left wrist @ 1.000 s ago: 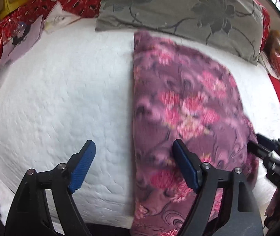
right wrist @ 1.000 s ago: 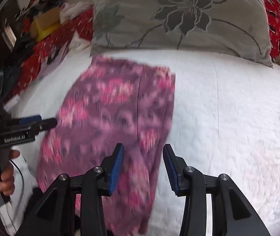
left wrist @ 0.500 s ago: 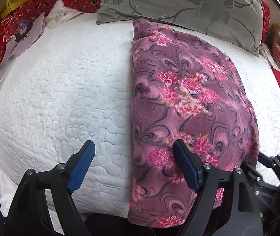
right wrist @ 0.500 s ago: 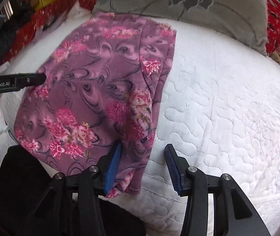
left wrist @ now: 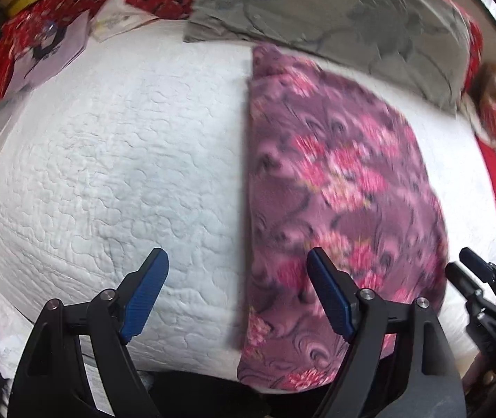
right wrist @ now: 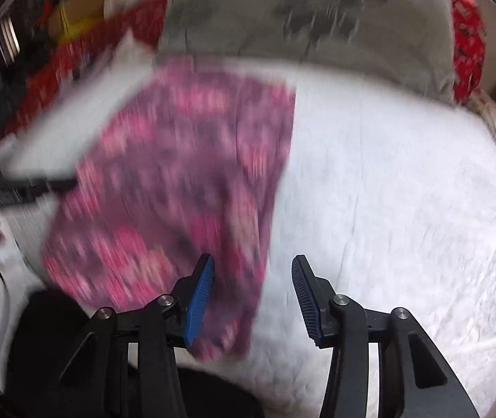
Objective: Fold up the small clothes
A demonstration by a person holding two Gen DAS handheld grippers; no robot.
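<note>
Both tools hang empty over the bed: the left tool gapes wide across the garment's straight left edge, and the right tool stands half parted just above the right edge. One purple floral garment lies folded lengthwise on the white quilt, its top near one grey pillow. Judging through the blur, a crosswise fold probably remains.

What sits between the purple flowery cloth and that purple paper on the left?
Only bare white quilt lies between the cloth and the paper, seen in the left wrist view.
</note>
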